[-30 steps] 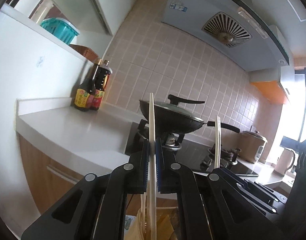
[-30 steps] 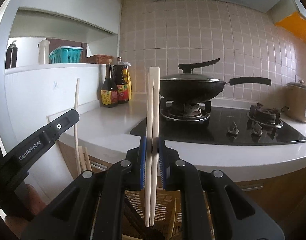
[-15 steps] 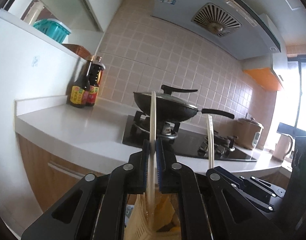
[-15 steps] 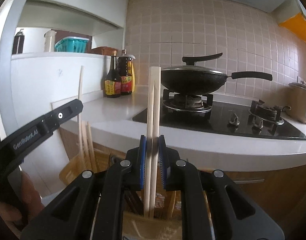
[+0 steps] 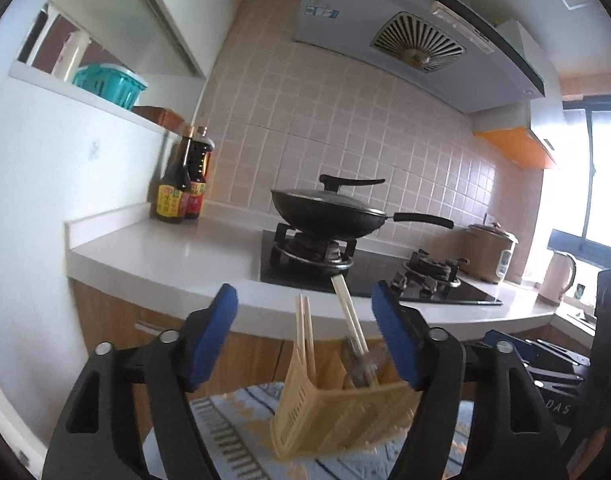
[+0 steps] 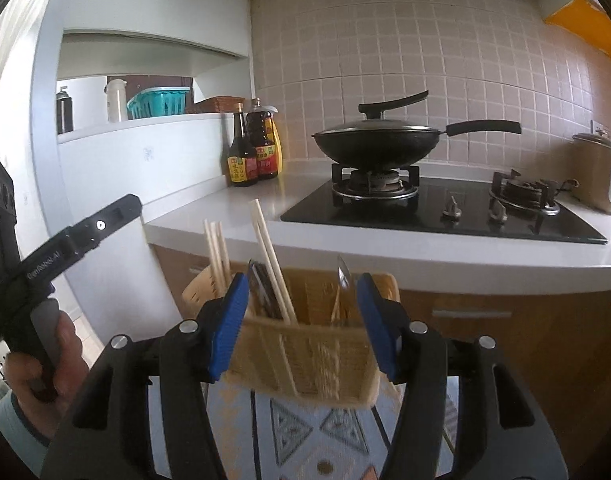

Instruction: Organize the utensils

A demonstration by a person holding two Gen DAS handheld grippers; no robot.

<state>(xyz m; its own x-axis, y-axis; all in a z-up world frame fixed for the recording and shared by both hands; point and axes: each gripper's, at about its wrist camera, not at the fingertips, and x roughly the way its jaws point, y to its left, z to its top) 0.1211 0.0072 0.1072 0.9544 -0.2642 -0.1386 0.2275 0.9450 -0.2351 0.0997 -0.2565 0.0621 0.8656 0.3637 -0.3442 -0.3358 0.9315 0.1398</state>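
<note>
A yellow slotted utensil basket (image 5: 337, 412) stands on a patterned cloth below the counter edge. An upright pair of pale chopsticks (image 5: 304, 332) sits at its left end. A second pair (image 5: 350, 316) leans in the middle, beside some metal utensils (image 5: 359, 364). My left gripper (image 5: 304, 300) is short of the basket with its jaws opening and nothing between the pads. In the right wrist view the basket (image 6: 317, 356) holds the leaning chopsticks (image 6: 271, 256), the left pair (image 6: 216, 250) and a metal utensil (image 6: 342, 276). My right gripper (image 6: 303, 294) is opening too, holding nothing.
A lidded black wok (image 6: 375, 142) sits on the gas hob (image 6: 445, 216) on the white counter (image 5: 177, 248). Sauce bottles (image 6: 251, 152) stand by the wall and a rice cooker (image 6: 597, 172) at far right. A hand (image 6: 45, 364) holds the left gripper's handle. Wooden cabinets (image 6: 505, 340) lie behind the basket.
Both grippers went from shut on chopsticks to open. The chopsticks left the jaws and stand in the basket. Both grippers drew back, so the basket shows farther ahead.
</note>
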